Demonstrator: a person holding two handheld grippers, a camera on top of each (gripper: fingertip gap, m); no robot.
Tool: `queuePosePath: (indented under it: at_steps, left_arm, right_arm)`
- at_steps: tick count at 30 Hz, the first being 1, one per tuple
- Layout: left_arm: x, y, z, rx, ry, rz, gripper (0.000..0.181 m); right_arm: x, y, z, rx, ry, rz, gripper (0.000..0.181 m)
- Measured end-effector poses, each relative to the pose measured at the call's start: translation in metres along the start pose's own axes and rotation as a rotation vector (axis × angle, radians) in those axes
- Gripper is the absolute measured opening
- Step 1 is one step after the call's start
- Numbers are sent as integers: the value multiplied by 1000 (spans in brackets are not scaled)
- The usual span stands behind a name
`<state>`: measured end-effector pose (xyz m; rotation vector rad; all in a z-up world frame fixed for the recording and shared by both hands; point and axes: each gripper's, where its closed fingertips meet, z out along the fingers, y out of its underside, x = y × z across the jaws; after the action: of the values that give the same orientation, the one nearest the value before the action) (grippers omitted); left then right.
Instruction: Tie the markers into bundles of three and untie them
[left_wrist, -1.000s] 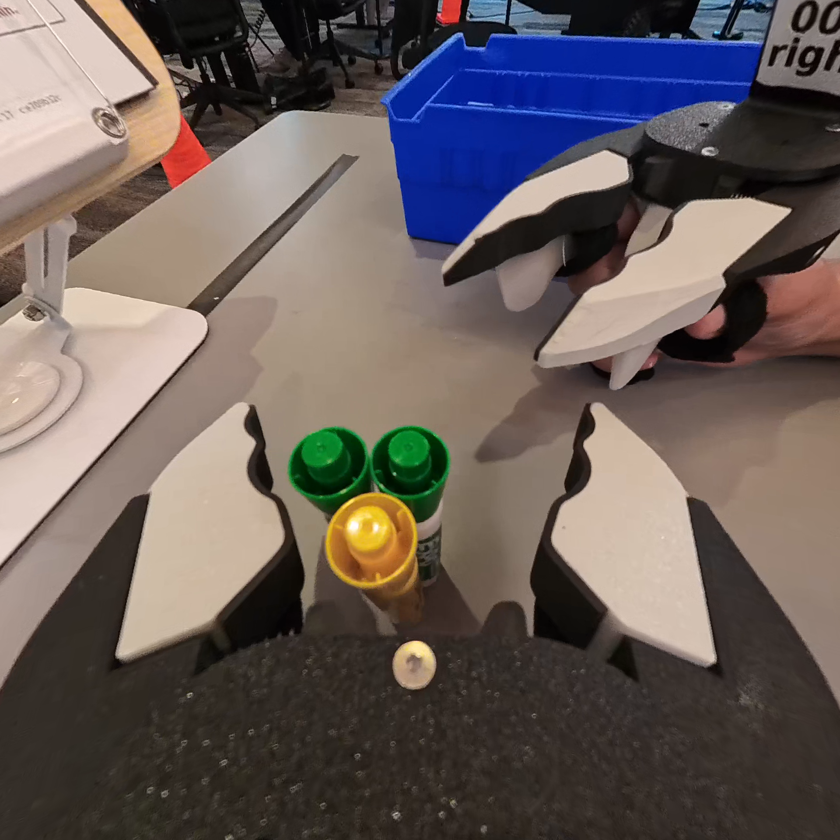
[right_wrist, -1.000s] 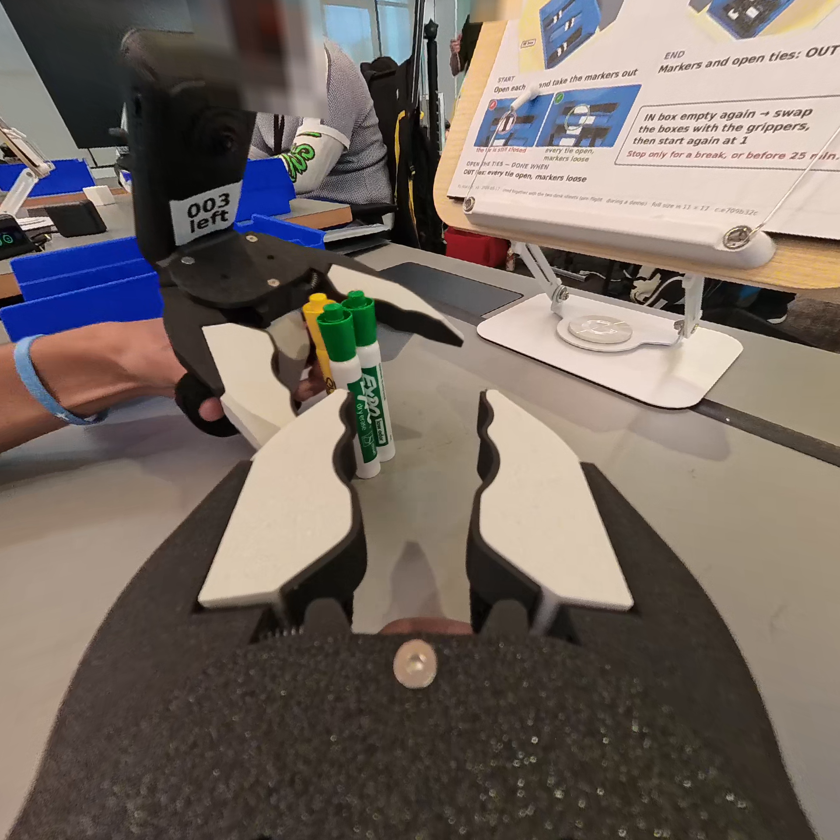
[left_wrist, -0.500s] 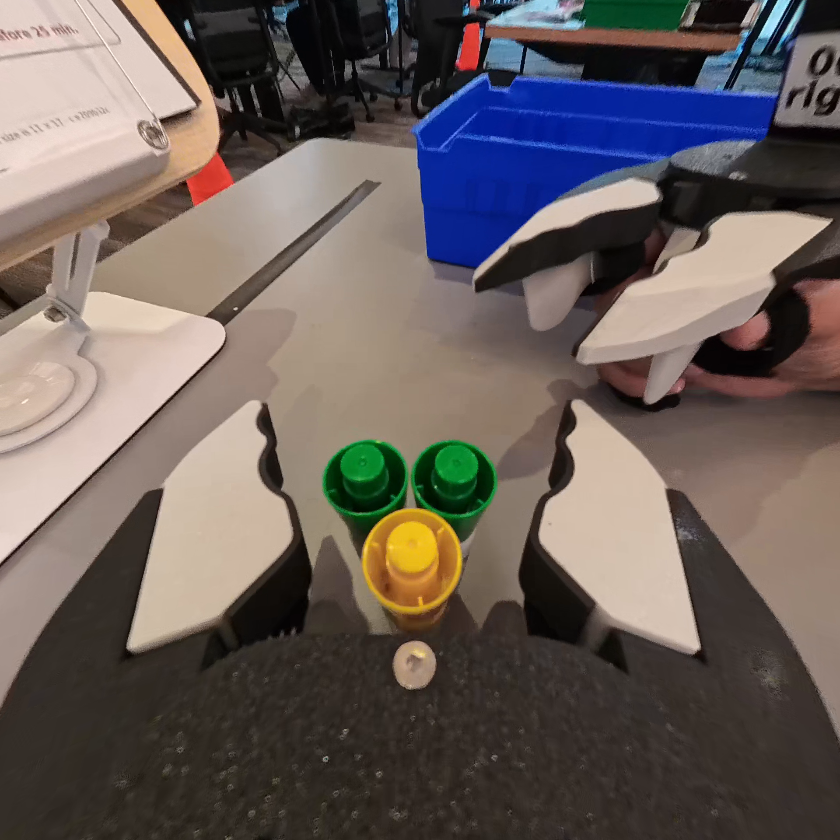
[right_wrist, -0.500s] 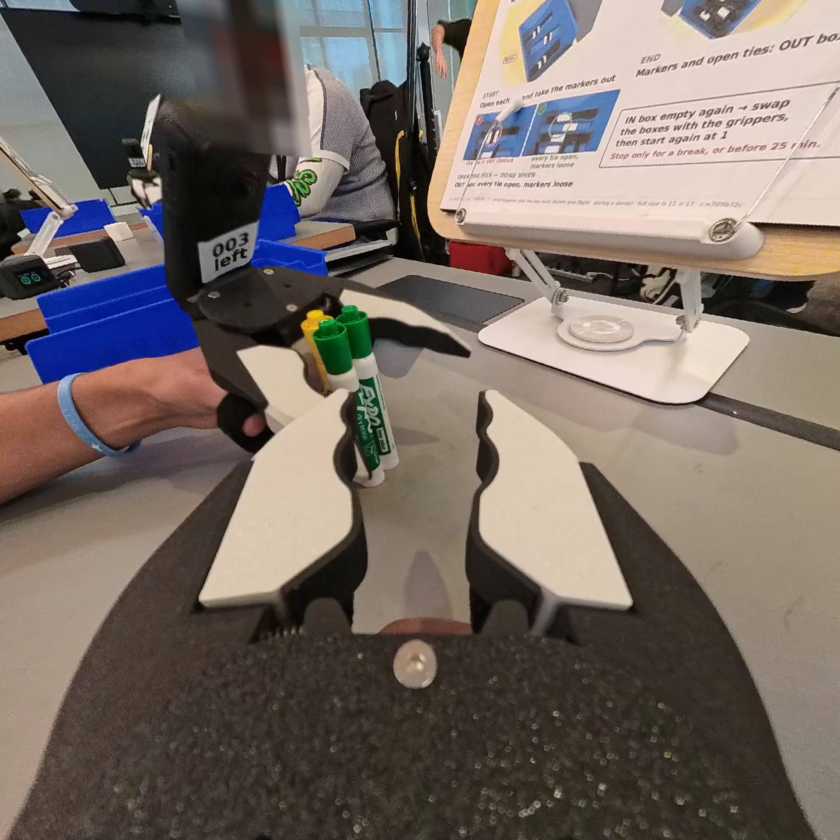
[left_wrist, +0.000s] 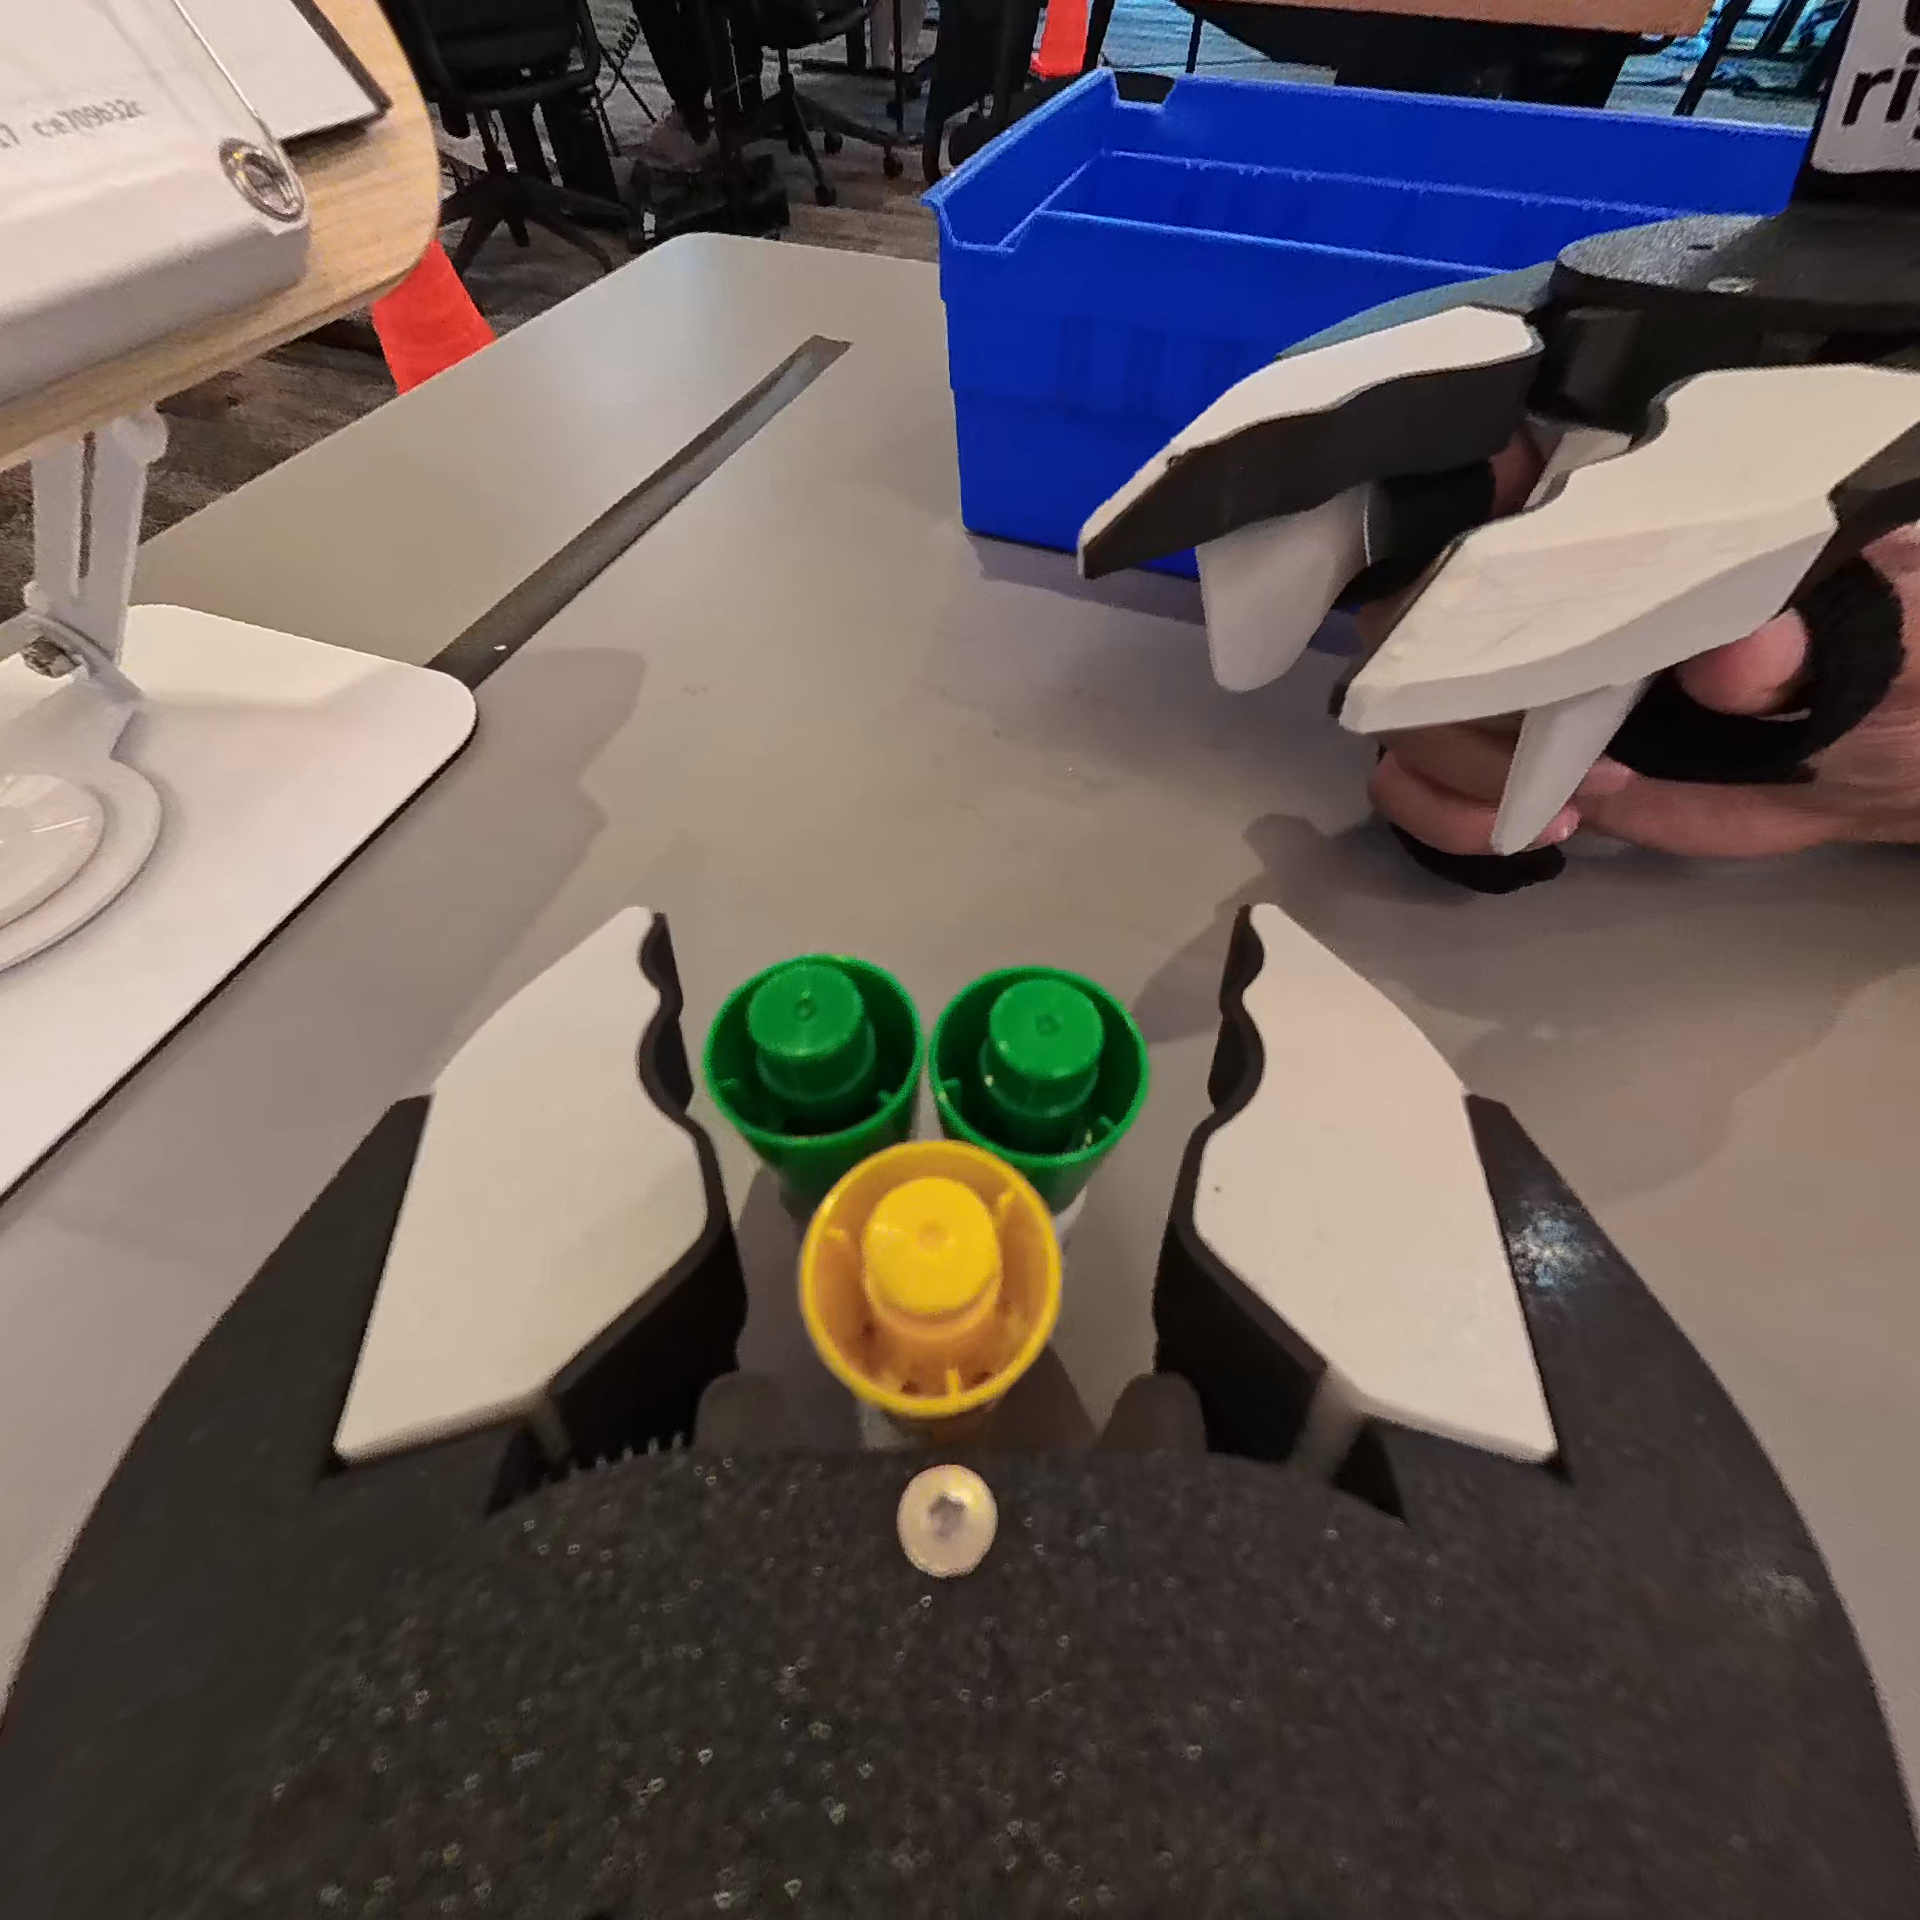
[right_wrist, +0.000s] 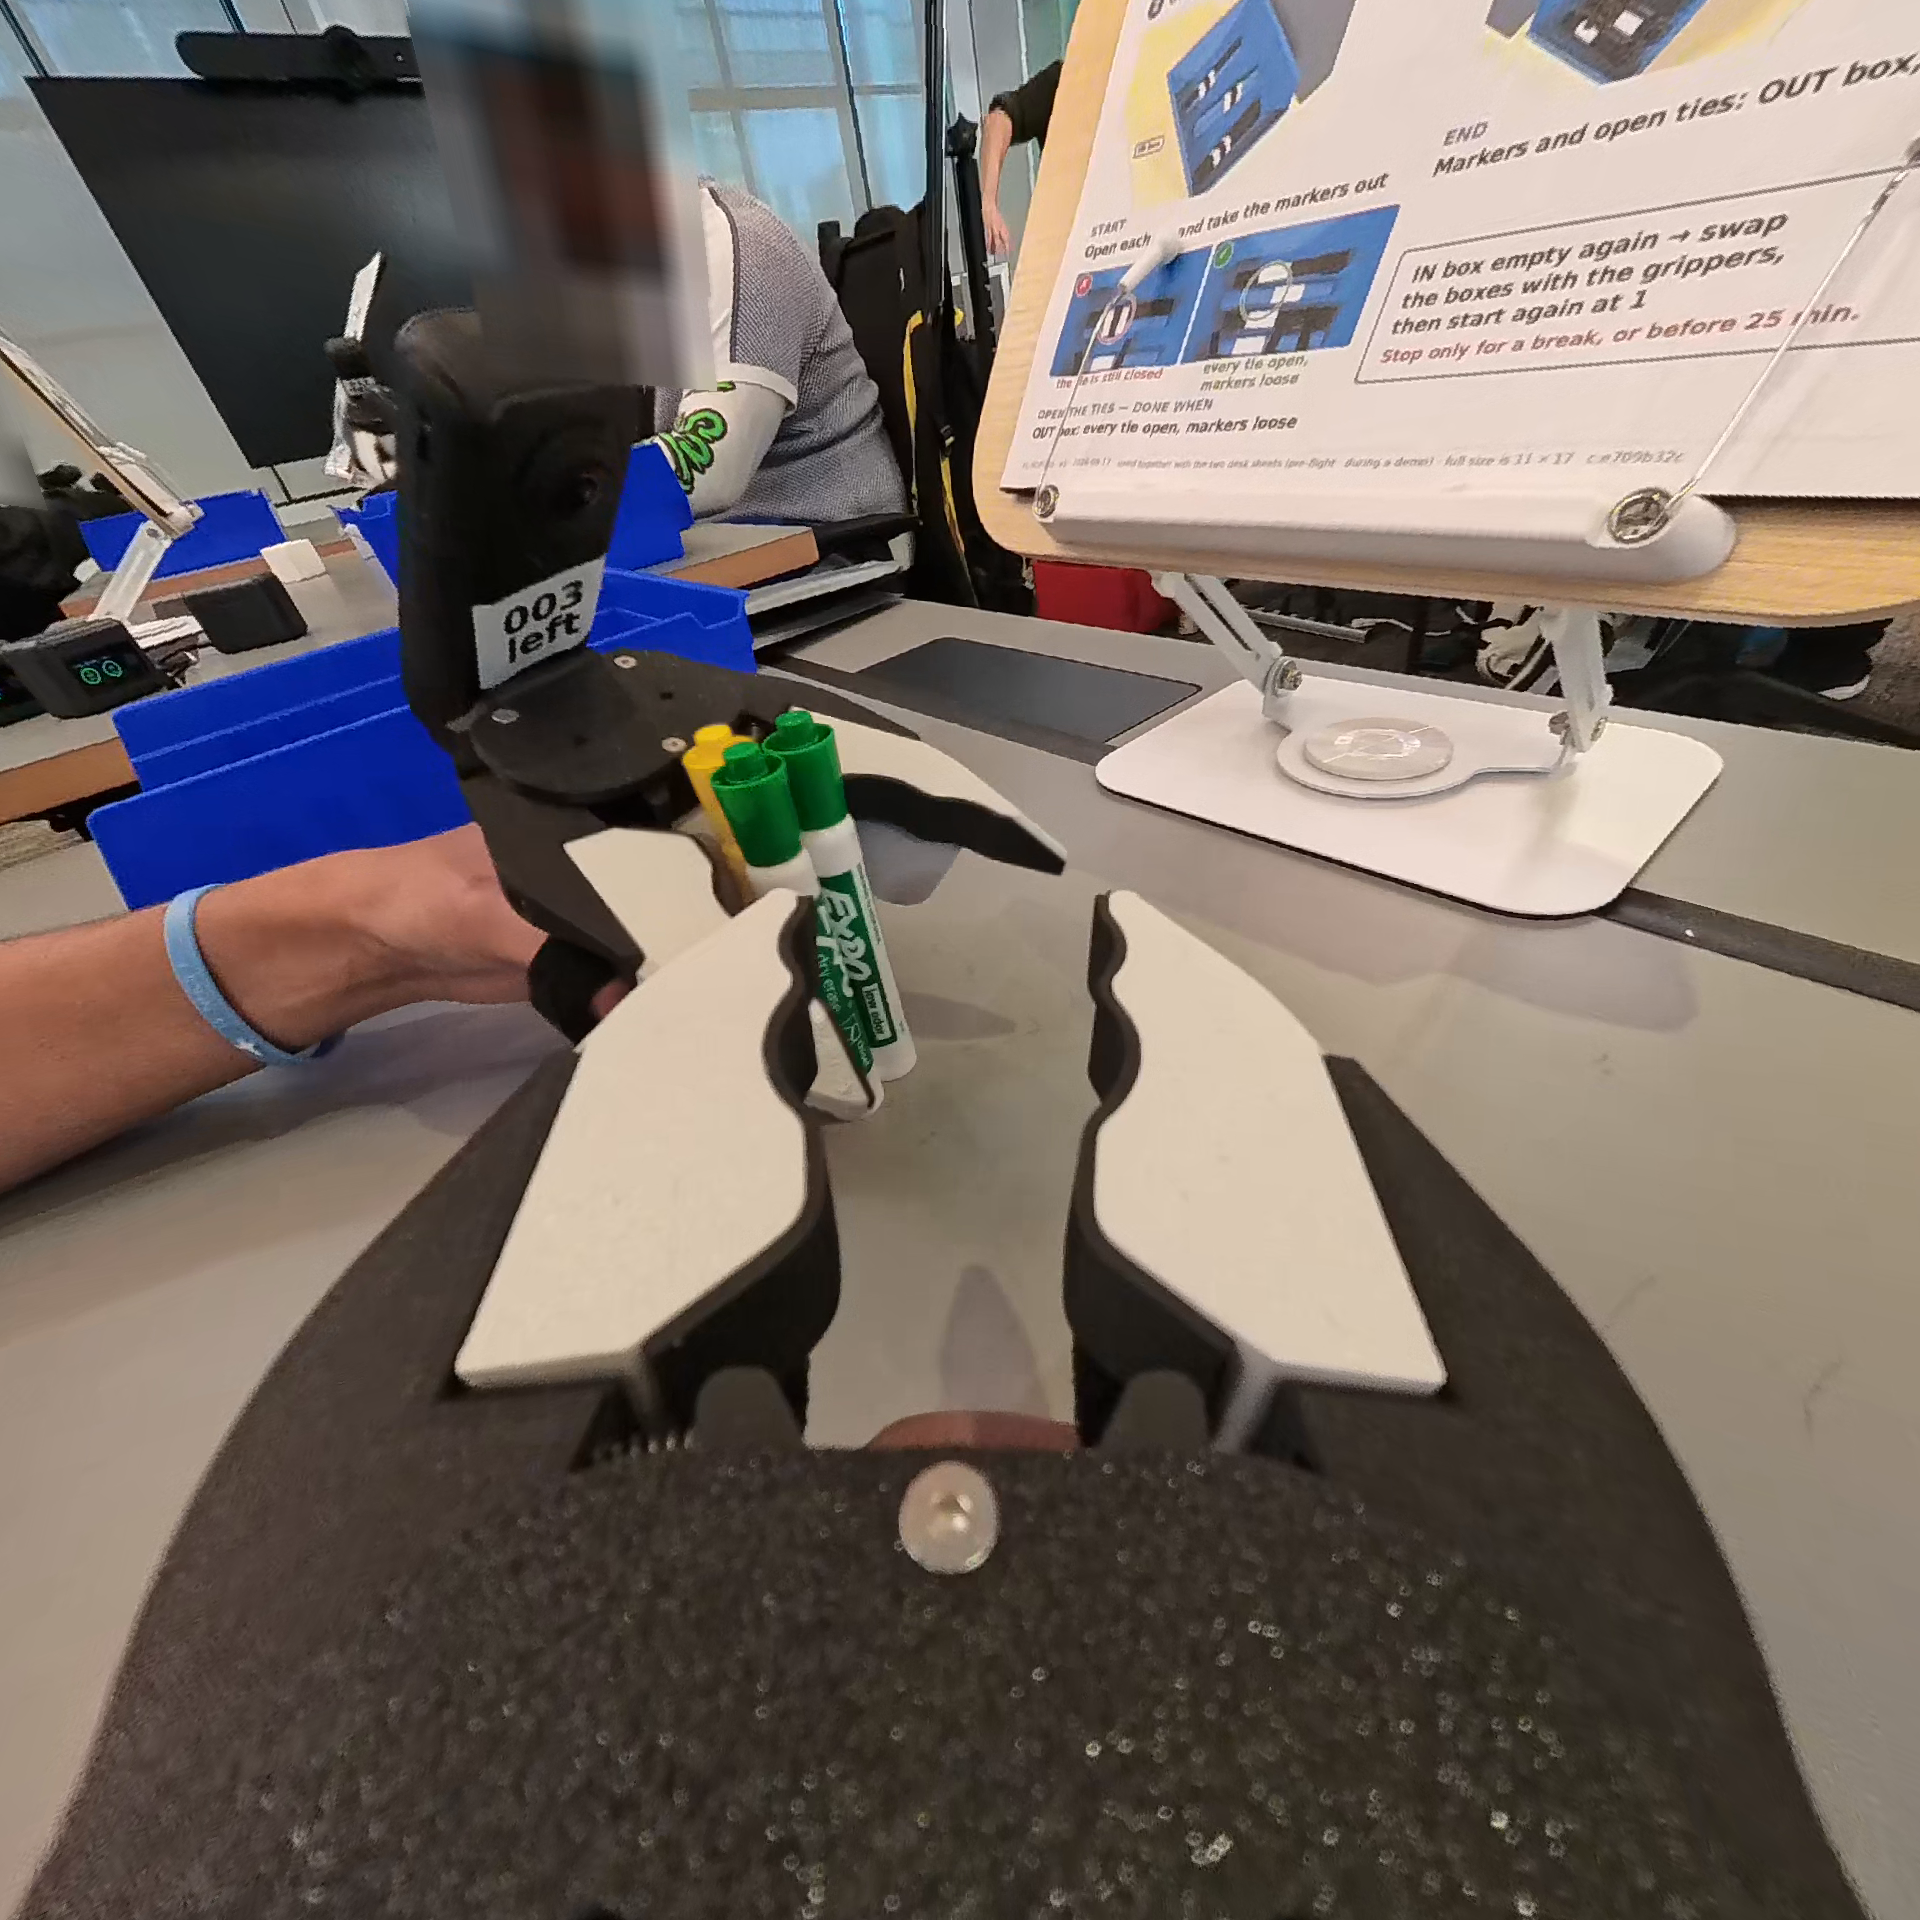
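— What shows in the left wrist view?
— Low centre, the left gripper (left_wrist: 951, 1023) stands wide around three upright markers (left_wrist: 925, 1132) (two green, one yellow).
— And the right wrist view?
— The right gripper (right_wrist: 945, 971), centre frame, gapes empty; the markers stand just beyond its left finger.

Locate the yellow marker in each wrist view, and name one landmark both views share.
Left wrist view: yellow marker low centre, cap end toward the camera, between the fingers of the left gripper, in front of two green markers.
Right wrist view: upper left of centre, only its cap showing behind the green markers.
Shared landmark: the white stand base on the table.
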<state>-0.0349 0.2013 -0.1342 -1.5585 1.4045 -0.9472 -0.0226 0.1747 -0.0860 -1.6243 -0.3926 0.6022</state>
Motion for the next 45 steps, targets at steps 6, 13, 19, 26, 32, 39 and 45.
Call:
queuePosePath:
  at_steps: [6, 13, 19, 26, 32, 39, 45]
  left_arm:
    - [0, 4, -3, -20, -13, -6, 90]
    - [2, 7, -2, -35, -29, 8, 83]
    - [-3, 8, -6, -31, -56, -15, 76]
    - [-4, 7, -13, -7, -82, -34, 71]
    - [-5, -1, -21, 37, -115, -58, 66]
    - [-5, 0, -21, 34, -127, -59, 57]
    - [-4, 1, -21, 35, -119, -58, 53]
  right_arm:
    - [0, -1, -1, 4, -1, 4, 49]
    - [-1, -2, -1, 6, -3, 3, 50]
    - [-2, -2, -1, 5, -7, 5, 49]
    - [-3, -3, -1, 8, -8, 3, 50]
    - [-3, -4, -1, 8, -11, 6, 49]
    - [-4, -5, -2, 11, -12, 6, 49]
    - [-2, -5, -2, 13, -9, 9, 49]
